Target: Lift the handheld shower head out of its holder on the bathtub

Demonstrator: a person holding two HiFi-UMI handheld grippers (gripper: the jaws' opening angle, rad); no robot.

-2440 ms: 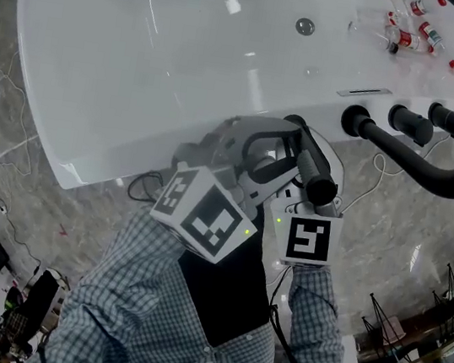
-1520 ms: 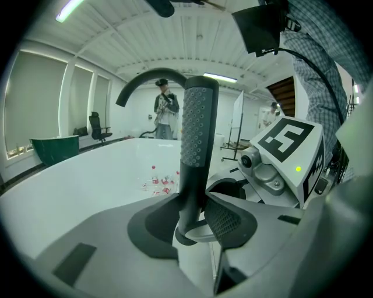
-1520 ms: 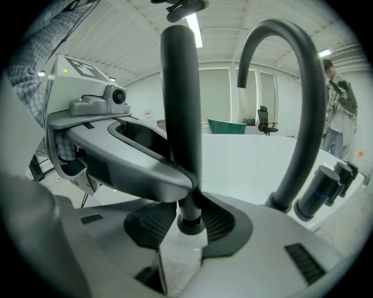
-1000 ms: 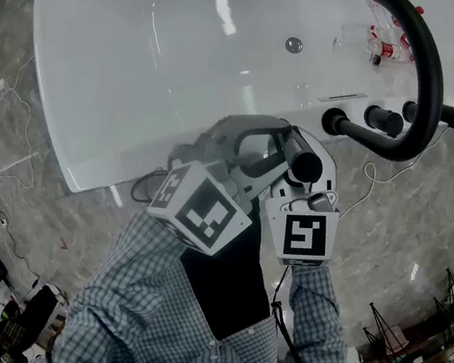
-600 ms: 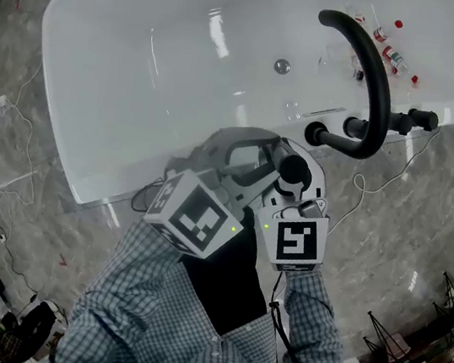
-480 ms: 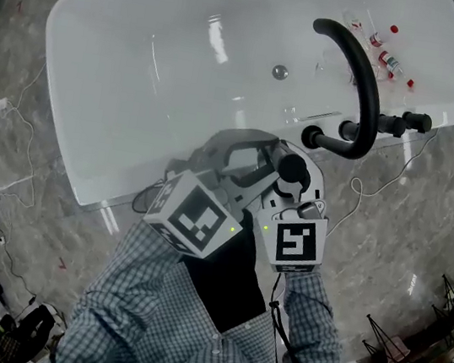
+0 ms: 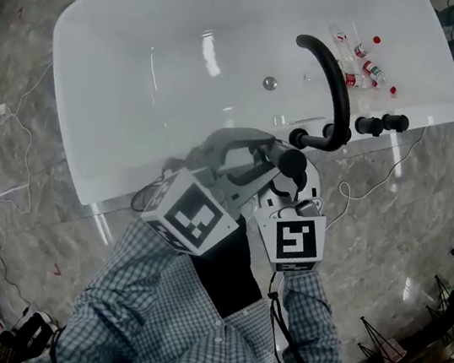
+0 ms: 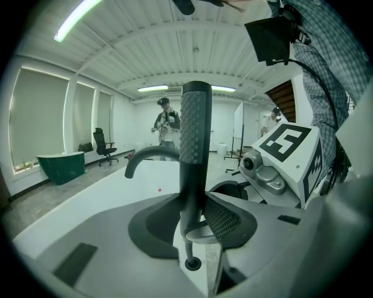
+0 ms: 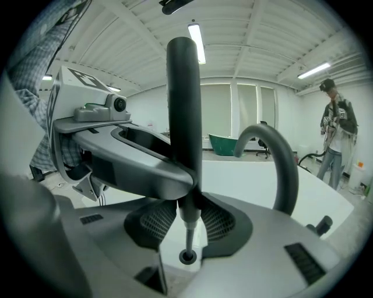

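holding the black cylindrical handheld shower head [image 8: 194, 134] with both tools: the left gripper [image 8: 195, 218] has its fingers [image 8: 224, 220] closed on the lower stem, and the right gripper [image 9: 186, 218] is clamped on the same stem from the other side. the shower head stands upright between the two, close to the person's chest. it is over the grey marble-look floor [image 7: 390, 228], well apart from the white glossy bathtub [image 7: 137, 102]. judging by that, the lift looks done or nearly so. which fitting on the rim is the holder cannot be told.

to do this step well: hold both grips firm and level so the stem does not twist between the pads. move both tools together, not one ahead of the other. watch for a hose tugging back, though no hose can be made out here. stay clear of the black curved tube spout [image 7: 330, 69] and the row of black round knobs [image 7: 379, 122].

materials: the shower head is matte black and smooth, with a dotted spray face on one side, so it may be slippery on a round stem. the finger pads are dark with a mesh texture that should bite. the tub is a hard oval shell showing bright glare. small clear bottles with red caps [image 7: 362, 59] lie on the tub rim near the spout.
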